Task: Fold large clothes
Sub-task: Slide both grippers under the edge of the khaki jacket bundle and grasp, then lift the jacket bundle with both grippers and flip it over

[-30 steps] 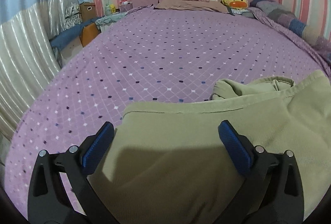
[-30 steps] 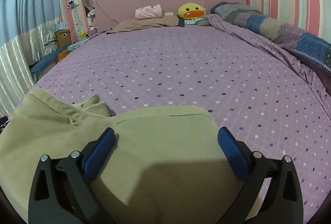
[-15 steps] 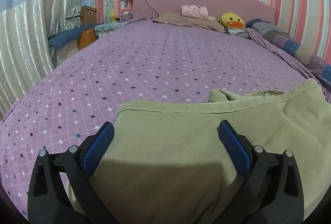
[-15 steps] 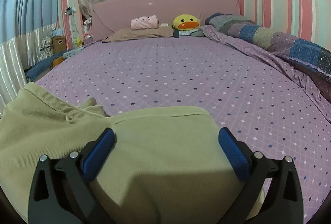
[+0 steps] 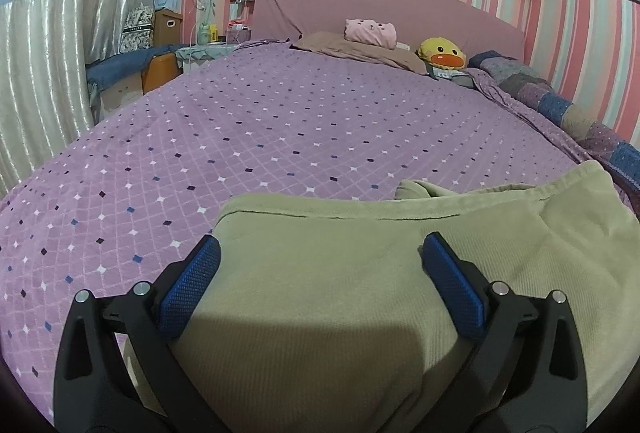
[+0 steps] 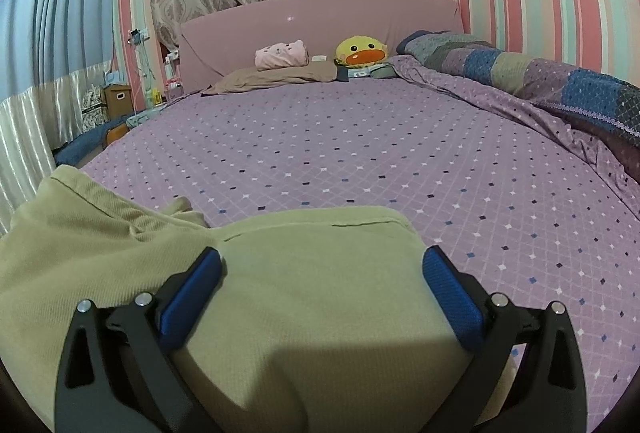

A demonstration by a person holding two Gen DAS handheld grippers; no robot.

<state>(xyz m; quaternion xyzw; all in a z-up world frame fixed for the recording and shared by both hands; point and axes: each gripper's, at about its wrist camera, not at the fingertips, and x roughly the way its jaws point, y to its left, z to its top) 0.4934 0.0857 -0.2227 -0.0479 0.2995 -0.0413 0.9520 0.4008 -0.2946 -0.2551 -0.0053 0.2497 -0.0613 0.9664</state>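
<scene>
An olive-green garment [image 5: 360, 273] lies folded at the near edge of the purple diamond-patterned bed [image 5: 280, 137]. It also shows in the right wrist view [image 6: 312, 273]. My left gripper [image 5: 320, 265] is open and hovers over the garment's left part, blue pads wide apart. My right gripper [image 6: 320, 273] is open over the garment's right part, near its folded far edge. A bunched bit of the garment [image 6: 180, 209] sticks up in the middle. Neither gripper holds cloth.
A brown pillow [image 5: 360, 49], a pink plush [image 5: 370, 31] and a yellow duck plush [image 5: 442, 55] lie by the pink headboard. A patchwork quilt [image 6: 540, 73] is bunched along the bed's right side. Boxes and a bedside table [image 5: 160, 33] stand left.
Both cameras have tilted up and risen slightly, so more wall and curtain shows. The garment has stayed in place. Both grippers stay open.
</scene>
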